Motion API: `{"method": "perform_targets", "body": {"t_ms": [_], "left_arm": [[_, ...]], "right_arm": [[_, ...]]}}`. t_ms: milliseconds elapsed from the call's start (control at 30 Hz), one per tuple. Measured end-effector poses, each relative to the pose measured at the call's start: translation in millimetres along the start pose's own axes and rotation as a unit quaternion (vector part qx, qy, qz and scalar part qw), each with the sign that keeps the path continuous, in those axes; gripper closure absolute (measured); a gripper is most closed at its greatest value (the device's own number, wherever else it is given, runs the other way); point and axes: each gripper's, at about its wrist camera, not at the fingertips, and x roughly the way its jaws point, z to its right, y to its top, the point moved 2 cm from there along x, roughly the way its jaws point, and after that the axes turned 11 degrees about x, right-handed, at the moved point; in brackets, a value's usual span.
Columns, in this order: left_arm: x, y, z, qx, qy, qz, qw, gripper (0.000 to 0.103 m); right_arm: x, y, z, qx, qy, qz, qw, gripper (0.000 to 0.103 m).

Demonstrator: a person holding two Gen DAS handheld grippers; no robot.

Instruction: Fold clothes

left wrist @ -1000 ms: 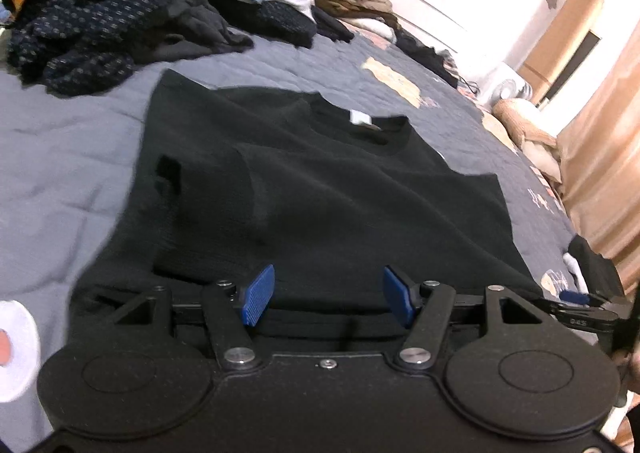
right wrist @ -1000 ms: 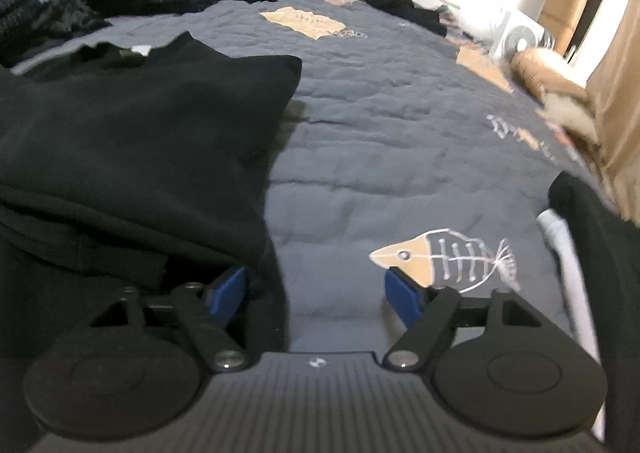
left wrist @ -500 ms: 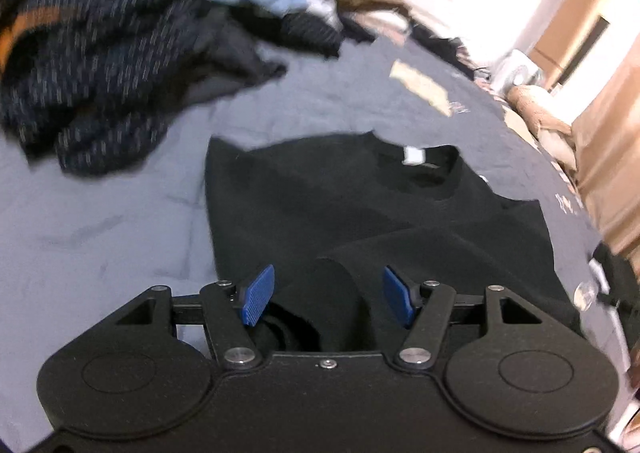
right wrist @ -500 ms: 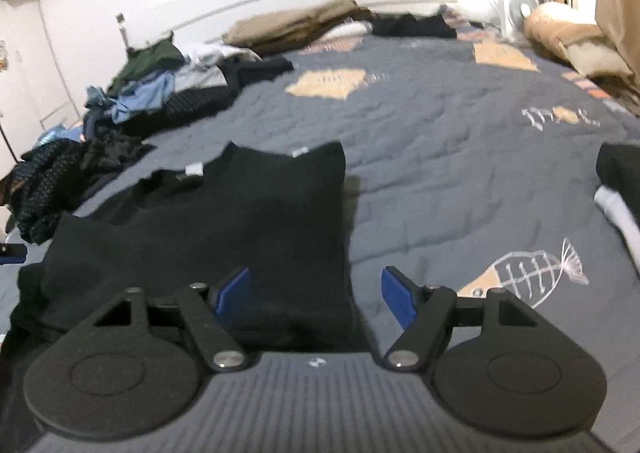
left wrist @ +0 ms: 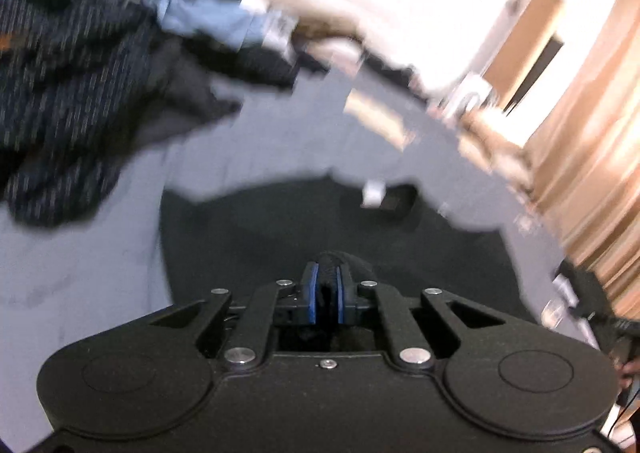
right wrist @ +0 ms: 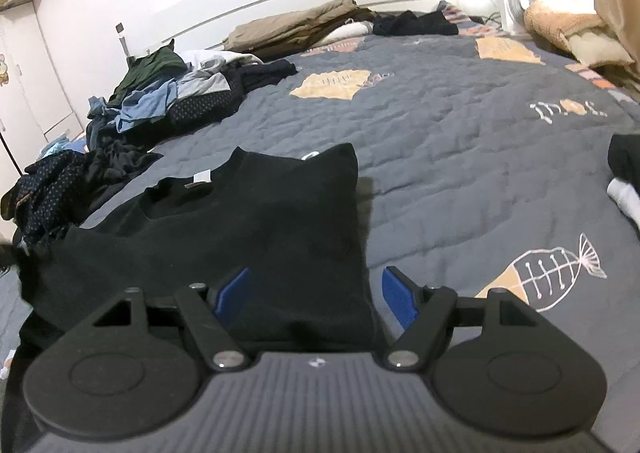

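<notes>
Sweater (right wrist: 256,237), black and partly folded, lay on the grey bed (right wrist: 460,157) near its front edge. The left gripper (left wrist: 327,293) was clenched on a fold of its fabric. The right gripper (right wrist: 314,293) was released, jaws straddling the sweater's right edge.

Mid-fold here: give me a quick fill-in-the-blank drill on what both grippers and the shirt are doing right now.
1. The left gripper is shut on a fold of the ____ sweater.
2. The right gripper has its blue pads ____.
3. The sweater lies on a grey quilt printed with ____ skeletons.
4. The sweater's neck label is ____ in colour.

Missing words: black; open; fish; white
</notes>
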Motion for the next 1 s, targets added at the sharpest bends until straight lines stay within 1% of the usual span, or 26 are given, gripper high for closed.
{"method": "perform_targets", "body": {"t_ms": [133,200,233,267,300,333,367,433,500,567,633,800,933,1000], "left_arm": [[19.1,0.1,-4.9,0.001,0.031,-0.061,0.9977,0.092],[34.1,-10.4,-10.0,0.004,0.063,-0.114,0.9915,0.082],[33.6,-13.5,-10.8,0.006,0.073,-0.111,0.9911,0.071],[27.3,-12.7,-12.0,-0.001,0.073,-0.092,0.9930,0.063],[20.8,-11.8,-13.1,-0.008,0.073,-0.074,0.9946,0.060],[14.3,-7.7,-14.6,-0.022,0.067,-0.057,0.9959,0.053],[8.6,-2.3,-15.4,-0.033,0.058,-0.044,0.9968,0.049],[4.9,18.1,-5.4,-0.018,0.028,-0.031,0.9989,0.049],[14.7,39.3,20.0,0.012,-0.007,-0.033,0.9994,0.049],[32.9,56.2,48.7,0.041,-0.035,-0.037,0.9978,0.048],[63.1,72.4,84.0,0.068,-0.068,-0.046,0.9943,0.048],[142.9,92.7,175.4,0.115,-0.130,-0.073,0.9822,0.047],[203.6,98.5,227.9,0.146,-0.154,-0.101,0.9719,0.045],[231.6,95.7,252.1,0.165,-0.159,-0.119,0.9660,0.045]], "right_arm": [[0.1,-1.0,-4.0,-0.004,0.007,-0.003,1.000,0.030],[1.5,-1.9,-5.8,-0.010,0.006,-0.006,1.000,0.030],[2.6,-2.3,-5.6,-0.012,0.004,-0.008,1.000,0.030],[3.4,-2.7,-4.8,-0.014,0.000,-0.009,1.000,0.030],[4.3,-3.4,-3.6,-0.018,-0.007,-0.011,1.000,0.030],[5.3,-4.5,-2.3,-0.024,-0.017,-0.013,0.999,0.030],[6.3,-5.7,-1.0,-0.032,-0.027,-0.014,0.999,0.030],[8.2,-9.4,3.7,-0.050,-0.046,-0.021,0.997,0.030],[9.9,-13.0,9.8,-0.060,-0.057,-0.033,0.996,0.030],[11.3,-17.3,13.4,-0.074,-0.062,-0.043,0.994,0.030],[13.0,-22.3,13.5,-0.095,-0.065,-0.047,0.992,0.030],[19.7,-29.5,10.8,-0.128,-0.064,-0.044,0.989,0.030],[25.8,-33.2,10.9,-0.140,-0.062,-0.041,0.987,0.031],[28.6,-34.2,12.0,-0.138,-0.060,-0.041,0.988,0.032]]}}
